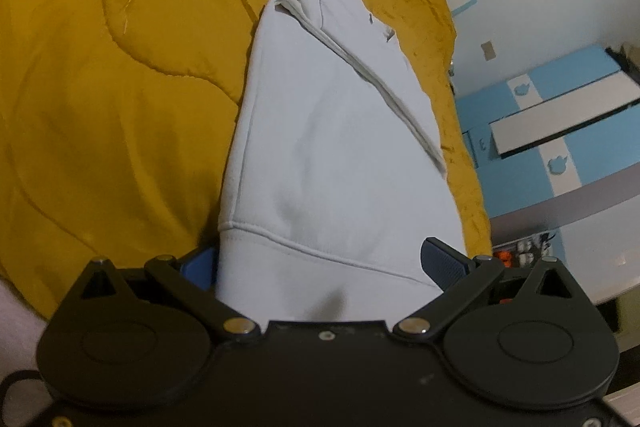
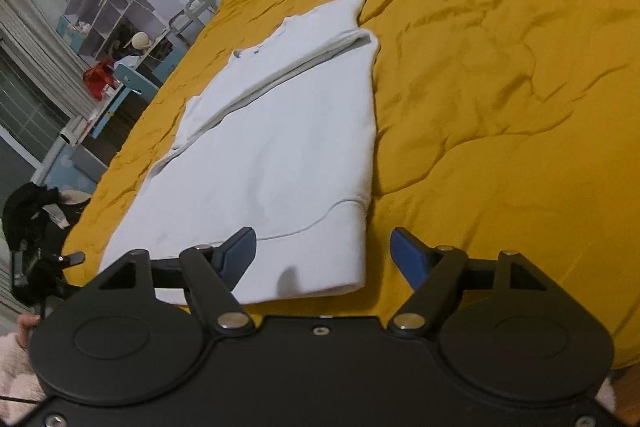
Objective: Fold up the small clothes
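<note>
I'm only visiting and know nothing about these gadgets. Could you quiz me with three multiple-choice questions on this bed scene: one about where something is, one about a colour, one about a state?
1. Where does the white garment lie?
A. on the bedspread
B. on a chair
C. on the floor

2. What colour is the bedspread?
A. blue
B. mustard yellow
C. grey

3. How are the right gripper jaws?
A. clamped on cloth
B. shut, empty
C. open

Answers: 1 A, it is spread flat on the quilt; 2 B, yellow surrounds the garment; 3 C, a wide gap separates the fingers above the hem.
</note>
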A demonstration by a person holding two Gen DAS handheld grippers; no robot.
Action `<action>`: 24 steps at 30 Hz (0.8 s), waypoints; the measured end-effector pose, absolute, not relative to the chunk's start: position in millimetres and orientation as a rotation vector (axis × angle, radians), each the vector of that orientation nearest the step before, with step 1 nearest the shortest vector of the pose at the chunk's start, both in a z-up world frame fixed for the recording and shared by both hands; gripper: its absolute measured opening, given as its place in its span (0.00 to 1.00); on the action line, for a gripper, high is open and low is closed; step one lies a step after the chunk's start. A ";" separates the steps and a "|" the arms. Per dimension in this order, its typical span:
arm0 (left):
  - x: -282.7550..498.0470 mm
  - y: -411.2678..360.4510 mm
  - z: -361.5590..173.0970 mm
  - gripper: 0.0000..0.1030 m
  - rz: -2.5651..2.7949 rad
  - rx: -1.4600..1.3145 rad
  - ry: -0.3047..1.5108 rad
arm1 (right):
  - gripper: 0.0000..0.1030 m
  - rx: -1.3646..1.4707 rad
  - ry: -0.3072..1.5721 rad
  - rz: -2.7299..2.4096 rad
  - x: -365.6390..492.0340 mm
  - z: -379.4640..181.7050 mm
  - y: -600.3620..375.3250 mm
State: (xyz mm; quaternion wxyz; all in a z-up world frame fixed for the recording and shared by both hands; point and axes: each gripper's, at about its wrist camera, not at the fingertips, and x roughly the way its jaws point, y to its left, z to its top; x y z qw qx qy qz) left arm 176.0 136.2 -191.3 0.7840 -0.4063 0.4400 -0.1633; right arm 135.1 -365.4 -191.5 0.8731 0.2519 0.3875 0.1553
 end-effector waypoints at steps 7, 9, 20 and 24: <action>166.4 144.9 -195.0 0.76 -0.329 -0.890 0.950 | 0.74 0.542 0.833 0.354 140.2 -195.8 -355.0; 164.0 145.6 -194.6 0.55 -0.332 -0.872 0.970 | 0.74 0.541 0.836 0.351 141.1 -196.1 -353.2; 152.6 152.7 -206.2 0.03 -0.357 -0.965 1.008 | 0.58 0.583 0.868 0.353 142.8 -198.5 -355.1; 151.8 153.8 -202.8 0.01 -0.370 -1.020 0.992 | 0.32 0.570 0.867 0.328 141.5 -197.8 -354.6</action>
